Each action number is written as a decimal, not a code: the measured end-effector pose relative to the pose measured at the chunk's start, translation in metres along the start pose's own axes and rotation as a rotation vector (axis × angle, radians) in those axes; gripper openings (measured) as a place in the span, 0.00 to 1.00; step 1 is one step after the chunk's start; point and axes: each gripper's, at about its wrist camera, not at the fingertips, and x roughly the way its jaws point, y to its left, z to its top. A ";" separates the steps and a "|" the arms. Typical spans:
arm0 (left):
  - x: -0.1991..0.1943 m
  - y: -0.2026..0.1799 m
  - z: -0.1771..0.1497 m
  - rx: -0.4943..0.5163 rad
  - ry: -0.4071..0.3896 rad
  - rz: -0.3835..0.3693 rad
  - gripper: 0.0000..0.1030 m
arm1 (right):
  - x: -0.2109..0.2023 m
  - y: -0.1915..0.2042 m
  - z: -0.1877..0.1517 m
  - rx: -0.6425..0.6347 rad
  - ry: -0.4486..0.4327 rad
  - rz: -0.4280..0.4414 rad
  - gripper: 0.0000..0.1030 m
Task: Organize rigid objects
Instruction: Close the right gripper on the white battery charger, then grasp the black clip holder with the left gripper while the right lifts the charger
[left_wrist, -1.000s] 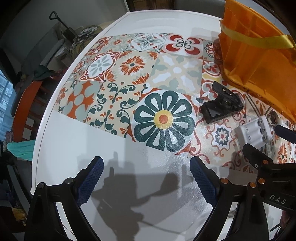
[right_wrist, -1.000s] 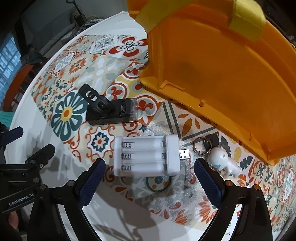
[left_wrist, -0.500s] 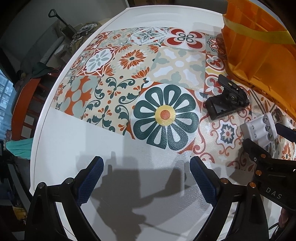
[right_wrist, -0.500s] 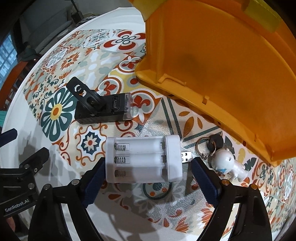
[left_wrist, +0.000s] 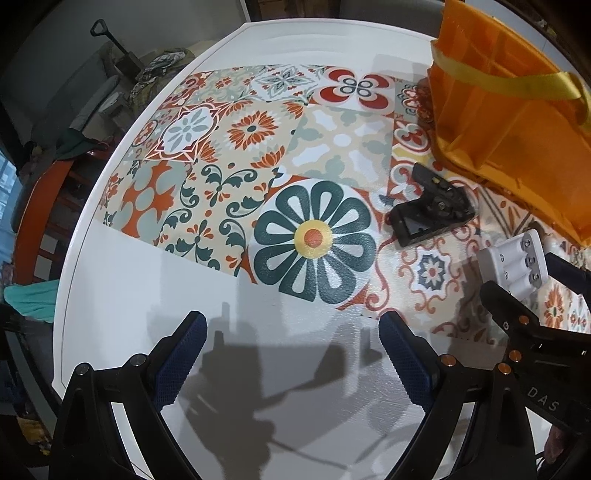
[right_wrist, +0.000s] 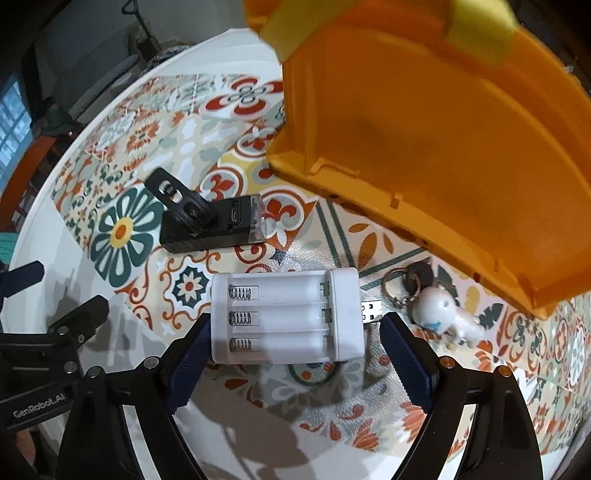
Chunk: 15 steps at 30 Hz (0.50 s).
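A white battery charger with three empty slots and a USB plug lies flat on the patterned mat. My right gripper points down over it, jaws closing with the charger between them. The left pad is at the charger's edge and the right pad stands clear of the plug, so nothing is gripped. In the left wrist view the charger shows at the right. My left gripper hangs open over bare white table with nothing between its fingers.
An orange plastic bin with a yellow handle stands behind the charger, also at the top right as the bin. A black clip-on device lies to the left. A keyring with a white figure lies right of the plug.
My right gripper has come down around the charger and its jaws have narrowed toward it. The left gripper has stayed where it was, still open.
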 end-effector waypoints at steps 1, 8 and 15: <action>-0.002 0.000 0.001 -0.002 -0.003 -0.006 0.93 | -0.003 0.000 -0.001 0.007 -0.007 -0.006 0.86; -0.015 -0.010 0.007 -0.002 -0.023 -0.055 0.93 | -0.027 -0.018 -0.010 0.096 -0.067 -0.066 0.86; -0.021 -0.032 0.018 0.008 -0.039 -0.098 0.93 | -0.045 -0.044 -0.019 0.194 -0.090 -0.131 0.86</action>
